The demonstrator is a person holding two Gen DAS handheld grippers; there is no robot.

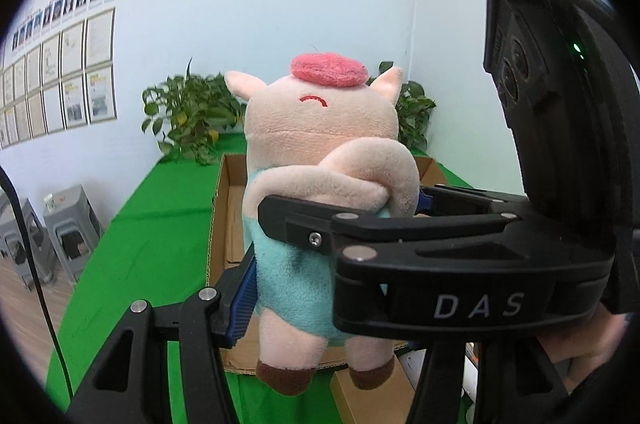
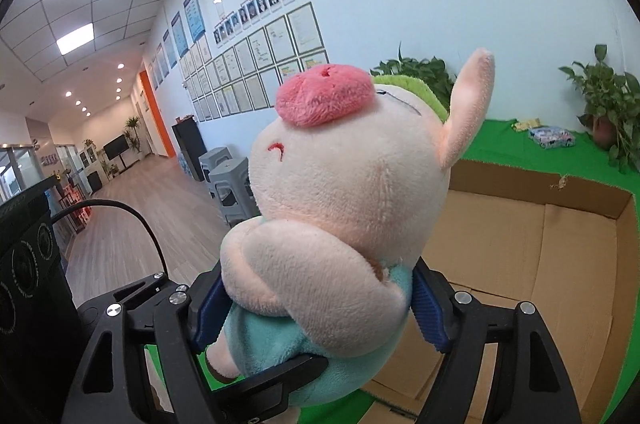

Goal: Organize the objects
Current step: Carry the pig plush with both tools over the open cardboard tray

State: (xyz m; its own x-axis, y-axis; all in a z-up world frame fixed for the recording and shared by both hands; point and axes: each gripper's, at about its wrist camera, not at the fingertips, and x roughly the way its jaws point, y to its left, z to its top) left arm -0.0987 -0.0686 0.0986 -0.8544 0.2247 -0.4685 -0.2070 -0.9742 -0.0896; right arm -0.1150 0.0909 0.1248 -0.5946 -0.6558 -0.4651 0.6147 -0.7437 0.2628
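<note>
A plush pig (image 1: 320, 143) with a pink snout, pale body and teal outfit hangs in the air above an open cardboard box (image 1: 228, 207). My left gripper (image 1: 316, 284) is shut on its teal belly; one blue pad (image 1: 242, 300) presses its side, and the other finger is hidden behind the right gripper's body. In the right wrist view the plush pig (image 2: 352, 183) fills the middle, tilted to the right. My right gripper (image 2: 316, 312) is shut on it just under the arms, both blue pads sunk into the fabric. The right gripper's black fingers (image 1: 296, 224) cross the pig from the right.
The cardboard box (image 2: 540, 264) sits on a green-covered table (image 1: 160, 224). Potted plants (image 2: 608, 103) and small packages (image 2: 552, 137) stand by the far wall. A small carton (image 1: 372, 396) lies near the front edge. Grey stools (image 1: 68, 224) stand on the floor to the left.
</note>
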